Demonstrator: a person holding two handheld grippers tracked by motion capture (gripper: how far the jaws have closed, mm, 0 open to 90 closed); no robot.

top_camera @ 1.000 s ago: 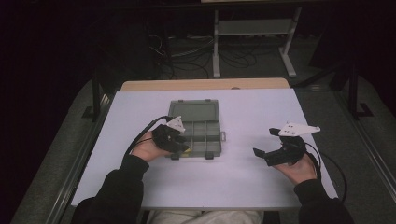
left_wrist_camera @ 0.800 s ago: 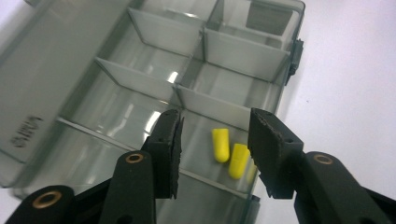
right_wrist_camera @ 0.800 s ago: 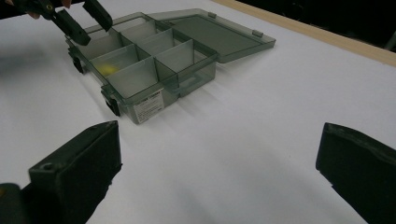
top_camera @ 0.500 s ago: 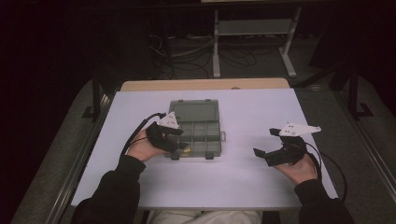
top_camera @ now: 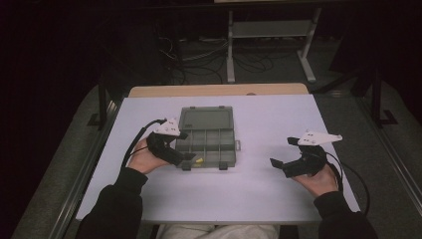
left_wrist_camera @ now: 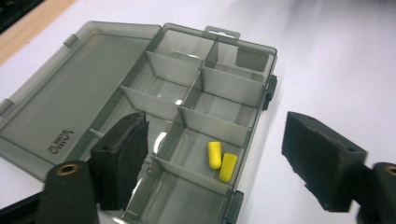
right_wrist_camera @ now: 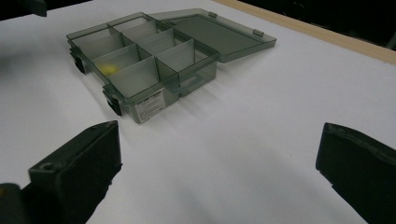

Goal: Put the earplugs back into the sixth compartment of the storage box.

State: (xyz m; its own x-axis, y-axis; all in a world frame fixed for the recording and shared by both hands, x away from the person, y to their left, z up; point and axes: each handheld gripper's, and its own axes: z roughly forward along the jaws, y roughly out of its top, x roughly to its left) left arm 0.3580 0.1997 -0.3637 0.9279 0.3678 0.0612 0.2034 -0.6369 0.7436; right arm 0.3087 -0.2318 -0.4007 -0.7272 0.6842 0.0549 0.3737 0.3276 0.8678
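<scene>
A smoky grey compartment box [top_camera: 206,145] lies in the middle of the white table [top_camera: 259,199], its lid [top_camera: 206,119] folded flat on the far side. Two yellow foam plugs [left_wrist_camera: 220,160] rest together in one near-row compartment, seen as a yellow speck [top_camera: 199,161] from above. My left gripper [top_camera: 185,146] is open at the box's left end, one jaw over the box and the other outside its near edge [left_wrist_camera: 219,170]. My right gripper [top_camera: 283,152] is open over bare table right of the box, holding nothing [right_wrist_camera: 224,172]. From there the box [right_wrist_camera: 140,60] lies ahead.
A wooden strip [top_camera: 219,90] runs along the table's far edge. Beyond it, in the dark, stand a metal stand [top_camera: 271,30] and floor cables [top_camera: 199,55]. Rails flank the table. The other compartments hold nothing.
My left gripper has shifted right and turned in over the box's left end. The right gripper and the box have stayed put.
</scene>
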